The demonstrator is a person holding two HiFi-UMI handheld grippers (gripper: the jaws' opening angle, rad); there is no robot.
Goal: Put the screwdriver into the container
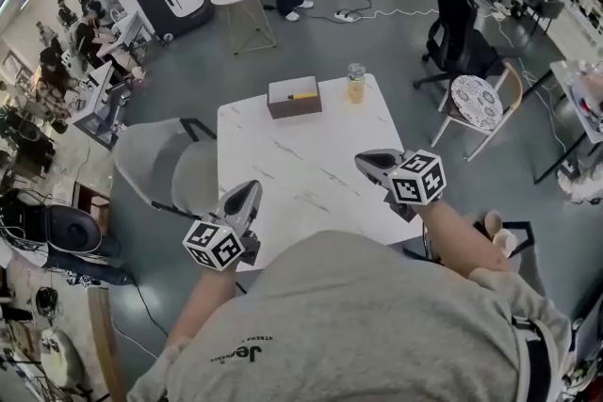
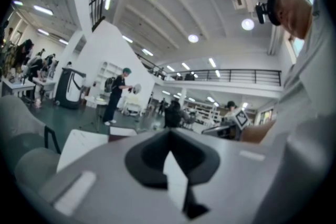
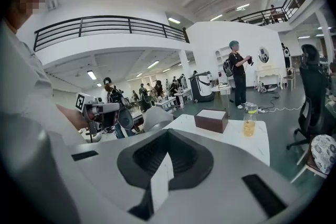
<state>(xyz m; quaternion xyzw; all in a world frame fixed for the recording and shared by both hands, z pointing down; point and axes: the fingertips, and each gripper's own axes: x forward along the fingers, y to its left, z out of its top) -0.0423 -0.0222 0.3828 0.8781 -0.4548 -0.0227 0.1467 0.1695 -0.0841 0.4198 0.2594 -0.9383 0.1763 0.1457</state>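
Observation:
A brown open box, the container (image 1: 293, 98), stands at the far side of the white table (image 1: 311, 174). A yellow-handled screwdriver (image 1: 303, 95) lies inside it. My left gripper (image 1: 250, 190) hovers over the table's near left edge, jaws together with nothing between them. My right gripper (image 1: 364, 161) hangs over the near right part, also shut and empty. In the right gripper view the container (image 3: 211, 120) shows far ahead of the shut right gripper (image 3: 167, 135); its inside is hidden. The left gripper (image 2: 169, 135) points up and across the room, with the right gripper (image 2: 231, 126) in sight.
A jar of yellow liquid (image 1: 355, 83) stands right of the box, also seen as the jar (image 3: 249, 122). A grey chair (image 1: 170, 167) is at the table's left, a patterned-seat chair (image 1: 476, 101) and a black office chair (image 1: 457, 24) at the right. People stand farther off.

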